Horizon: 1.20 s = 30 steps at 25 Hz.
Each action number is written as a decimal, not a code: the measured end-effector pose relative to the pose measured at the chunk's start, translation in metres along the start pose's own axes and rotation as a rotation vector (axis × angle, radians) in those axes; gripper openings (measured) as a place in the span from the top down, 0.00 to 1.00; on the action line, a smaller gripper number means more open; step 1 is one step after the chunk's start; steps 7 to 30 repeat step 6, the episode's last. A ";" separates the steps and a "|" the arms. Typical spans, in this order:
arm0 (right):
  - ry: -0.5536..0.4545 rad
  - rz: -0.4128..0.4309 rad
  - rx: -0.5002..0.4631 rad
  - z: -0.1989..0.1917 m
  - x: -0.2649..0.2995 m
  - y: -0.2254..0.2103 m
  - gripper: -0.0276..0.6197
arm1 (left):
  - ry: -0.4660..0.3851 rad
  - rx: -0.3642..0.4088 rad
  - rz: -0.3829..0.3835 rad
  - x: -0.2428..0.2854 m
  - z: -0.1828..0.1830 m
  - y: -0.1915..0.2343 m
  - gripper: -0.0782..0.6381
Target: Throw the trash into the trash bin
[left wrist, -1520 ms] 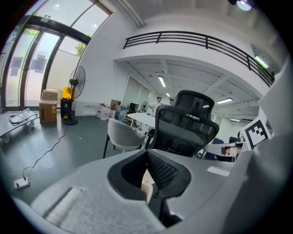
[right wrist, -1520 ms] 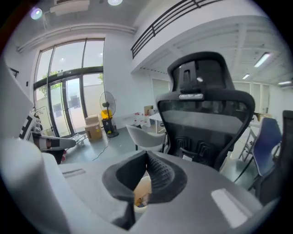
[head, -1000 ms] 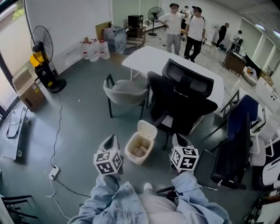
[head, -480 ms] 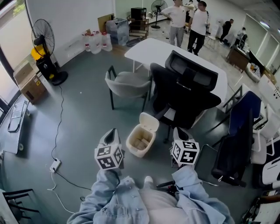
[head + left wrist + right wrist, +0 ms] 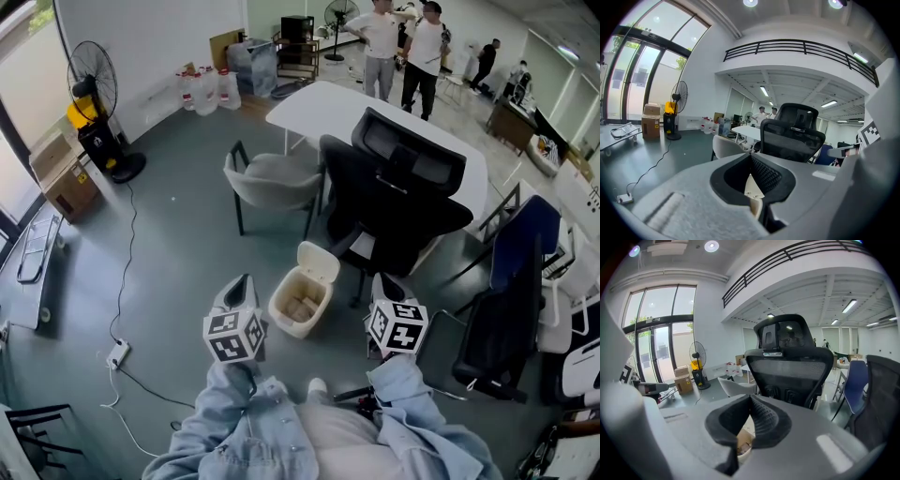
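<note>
Jaws were shut and empty on the left gripper (image 5: 244, 281) and right gripper (image 5: 379, 280); a careless swing could have tipped the trash bin (image 5: 292, 328) between them.

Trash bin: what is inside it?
The trash bin, its lid open, holds brownish cardboard-like scraps low inside. Whatever lies under them is covered, and the pieces are too small to identify.

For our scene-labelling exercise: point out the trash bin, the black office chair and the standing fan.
trash bin (image 5: 318, 262), head view, its open lid.
black office chair (image 5: 398, 216), head view, backrest.
standing fan (image 5: 92, 81), head view, round guard.
</note>
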State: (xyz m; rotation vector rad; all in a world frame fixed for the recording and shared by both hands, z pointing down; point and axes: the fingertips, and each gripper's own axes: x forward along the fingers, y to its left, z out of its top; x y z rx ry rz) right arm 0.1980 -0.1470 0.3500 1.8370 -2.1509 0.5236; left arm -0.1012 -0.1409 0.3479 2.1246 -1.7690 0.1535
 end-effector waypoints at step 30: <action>0.010 -0.009 0.018 -0.005 0.002 -0.011 0.95 | 0.003 -0.002 0.003 0.003 -0.002 -0.001 0.88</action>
